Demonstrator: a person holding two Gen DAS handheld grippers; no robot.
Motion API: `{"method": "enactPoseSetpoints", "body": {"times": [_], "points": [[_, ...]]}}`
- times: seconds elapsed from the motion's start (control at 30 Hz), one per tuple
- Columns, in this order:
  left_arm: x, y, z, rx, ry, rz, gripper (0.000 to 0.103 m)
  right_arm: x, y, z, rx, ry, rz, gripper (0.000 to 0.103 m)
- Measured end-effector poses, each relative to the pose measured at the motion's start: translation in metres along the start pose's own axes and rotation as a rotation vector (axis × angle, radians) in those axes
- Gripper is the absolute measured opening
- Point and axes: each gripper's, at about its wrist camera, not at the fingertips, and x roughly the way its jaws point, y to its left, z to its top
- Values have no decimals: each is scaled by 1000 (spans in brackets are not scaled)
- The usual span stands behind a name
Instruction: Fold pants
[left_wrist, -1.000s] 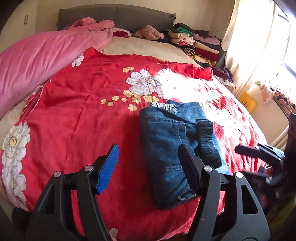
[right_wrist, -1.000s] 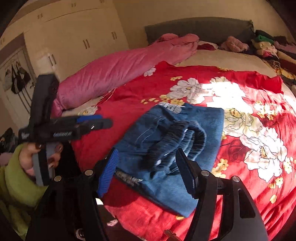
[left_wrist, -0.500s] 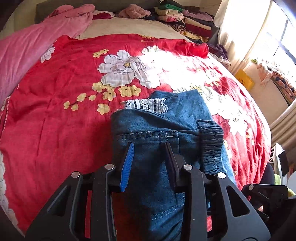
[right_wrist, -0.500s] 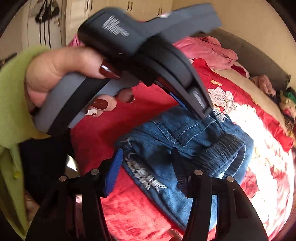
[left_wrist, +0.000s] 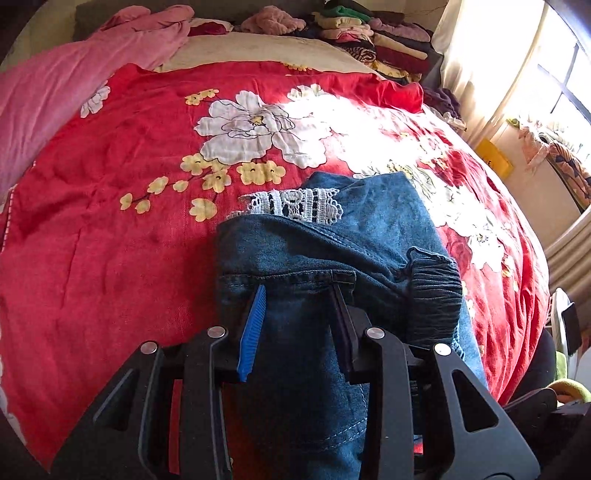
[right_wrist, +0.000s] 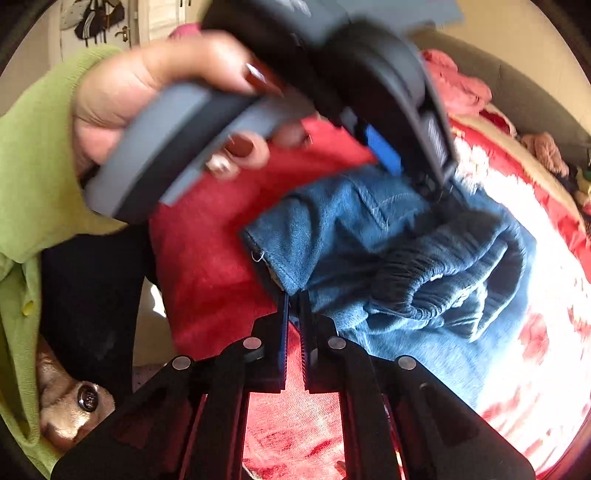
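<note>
Folded blue denim pants (left_wrist: 328, 258) with a white lace trim lie on the red flowered bedspread (left_wrist: 122, 206). My left gripper (left_wrist: 299, 291) is over the pants near a pocket seam, its jaws partly open with denim between the fingers. In the right wrist view the pants (right_wrist: 369, 229) show their dark elastic waistband (right_wrist: 443, 266). My right gripper (right_wrist: 294, 295) is shut on the near corner of the denim. The left gripper (right_wrist: 406, 155), held by a hand in a green sleeve, presses on the pants' far side.
A pink duvet (left_wrist: 48, 88) lies along the left of the bed. A stack of folded clothes (left_wrist: 373, 40) sits by the headboard. A curtained window (left_wrist: 517, 66) is at the right. White wardrobe doors (right_wrist: 162, 18) stand behind the hand.
My left gripper moved forward onto the pants and narrowed its jaws. My right gripper came down to the pants' near corner and shut on it.
</note>
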Motion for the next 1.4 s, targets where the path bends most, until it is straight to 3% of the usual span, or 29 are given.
{"method": "enactPoseSetpoints", "body": {"times": [0.23, 0.43, 0.5, 0.7, 0.9, 1.07, 1.2, 1.4], "points": [[-12, -7, 0, 15, -38, 18, 33, -23, -10, 3, 50, -62, 34, 9], [-22, -14, -1, 28, -64, 25, 39, -56, -23, 4, 100, -148, 28, 23], [-27, -16, -1, 32, -76, 29, 40, -68, -25, 4, 102, -175, 21, 32], [-41, -19, -1, 41, -112, 44, 48, -83, -30, 4, 111, -217, -42, 44], [-58, -20, -4, 43, -158, 59, 67, -101, -33, 0, 175, -262, -95, 61], [-60, -15, -9, 34, -173, 90, 77, -105, -63, -4, 301, -286, -147, 69], [-52, -6, -15, 4, -154, 92, 78, -102, -92, -11, 462, -285, -136, 69], [-32, 8, -25, -51, -107, 75, 78, -80, -124, -21, 635, -182, -180, 69]]}}
